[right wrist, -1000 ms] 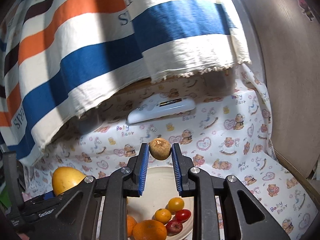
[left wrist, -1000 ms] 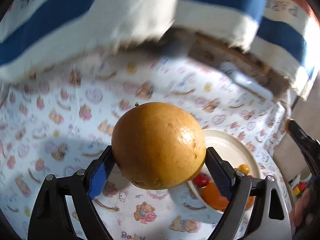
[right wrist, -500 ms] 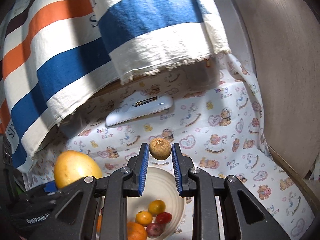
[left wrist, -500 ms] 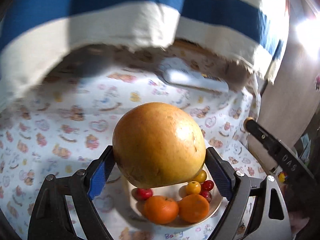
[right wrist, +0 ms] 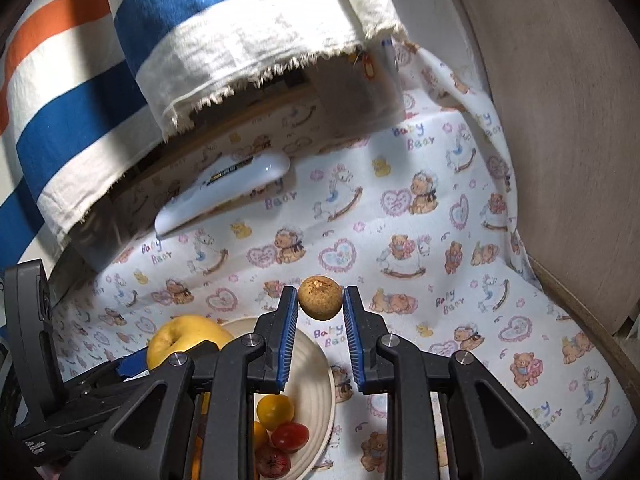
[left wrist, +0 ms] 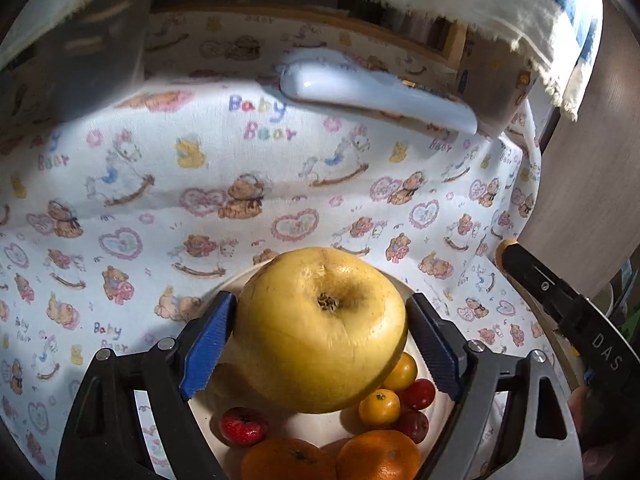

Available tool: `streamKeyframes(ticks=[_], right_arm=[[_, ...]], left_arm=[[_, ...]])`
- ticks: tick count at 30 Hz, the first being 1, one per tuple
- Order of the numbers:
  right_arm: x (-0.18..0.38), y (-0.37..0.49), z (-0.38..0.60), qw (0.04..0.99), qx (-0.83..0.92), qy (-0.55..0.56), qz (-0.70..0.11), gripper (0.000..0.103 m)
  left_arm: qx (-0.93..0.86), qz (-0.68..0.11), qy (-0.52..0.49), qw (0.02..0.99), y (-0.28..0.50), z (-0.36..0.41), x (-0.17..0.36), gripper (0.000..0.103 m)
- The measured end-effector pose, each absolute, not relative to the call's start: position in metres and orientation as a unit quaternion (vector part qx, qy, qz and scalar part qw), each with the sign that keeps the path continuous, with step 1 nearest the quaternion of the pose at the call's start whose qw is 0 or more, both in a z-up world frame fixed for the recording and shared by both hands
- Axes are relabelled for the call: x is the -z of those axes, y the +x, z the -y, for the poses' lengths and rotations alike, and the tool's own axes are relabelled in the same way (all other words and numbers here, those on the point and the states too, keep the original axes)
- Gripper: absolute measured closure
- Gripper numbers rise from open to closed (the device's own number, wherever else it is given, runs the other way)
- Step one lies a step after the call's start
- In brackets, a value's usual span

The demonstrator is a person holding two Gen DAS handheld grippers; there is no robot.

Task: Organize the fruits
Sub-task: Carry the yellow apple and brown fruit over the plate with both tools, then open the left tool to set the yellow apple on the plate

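My left gripper (left wrist: pixel 320 336) is shut on a large yellow fruit (left wrist: pixel 320 328) and holds it just above a cream plate (left wrist: pixel 208 420). The plate holds oranges (left wrist: pixel 378 456), small yellow tomatoes (left wrist: pixel 379 407) and red ones (left wrist: pixel 243 426). My right gripper (right wrist: pixel 320 316) is shut on a small brown round fruit (right wrist: pixel 320 297), held above the cloth beside the plate's far right rim (right wrist: pixel 320 364). In the right wrist view the yellow fruit (right wrist: pixel 184 338) and left gripper sit at lower left.
A baby-bear printed cloth (left wrist: pixel 160 208) covers the table. A white remote-like device (left wrist: pixel 376 92) lies at the back by a low box. A striped blue, white and orange blanket (right wrist: pixel 80 80) hangs overhead. A wooden panel (right wrist: pixel 560 120) stands on the right.
My left gripper has moved forward and down with the yellow fruit until it is over the plate. My right gripper has moved forward over the cloth with the brown fruit.
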State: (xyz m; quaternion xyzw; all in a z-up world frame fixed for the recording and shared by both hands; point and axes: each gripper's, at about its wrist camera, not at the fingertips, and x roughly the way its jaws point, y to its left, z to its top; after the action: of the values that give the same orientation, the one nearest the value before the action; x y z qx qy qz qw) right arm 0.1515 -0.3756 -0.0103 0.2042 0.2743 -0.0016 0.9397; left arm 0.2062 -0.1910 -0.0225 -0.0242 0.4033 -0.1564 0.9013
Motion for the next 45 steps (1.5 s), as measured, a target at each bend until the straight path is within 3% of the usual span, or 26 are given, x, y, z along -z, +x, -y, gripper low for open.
streamKeyframes(ticks=[18,30,33,45], right_arm=[[0.015,0.154,0.365,0.937,-0.004,0.192,-0.292,0.079],[0.016,0.155,0.356,0.938,-0.023,0.168,-0.303,0.079],[0.02,0.162,0.347,0.925,-0.057,0.15,-0.344,0.079],[0.038,0.172,0.336,0.896,-0.066,0.118,-0.424,0.079]], left_arm=[[0.169,-0.408,-0.029,0.897,0.216,0.187,0.032,0.018],[0.16,-0.309,0.003,0.938,0.178,0.153,-0.026,0.017],[0.151,-0.274,0.017,0.95,0.159,0.141,-0.035,0.017],[0.115,-0.23,0.018,0.966,0.134,0.108,-0.024,0.004]])
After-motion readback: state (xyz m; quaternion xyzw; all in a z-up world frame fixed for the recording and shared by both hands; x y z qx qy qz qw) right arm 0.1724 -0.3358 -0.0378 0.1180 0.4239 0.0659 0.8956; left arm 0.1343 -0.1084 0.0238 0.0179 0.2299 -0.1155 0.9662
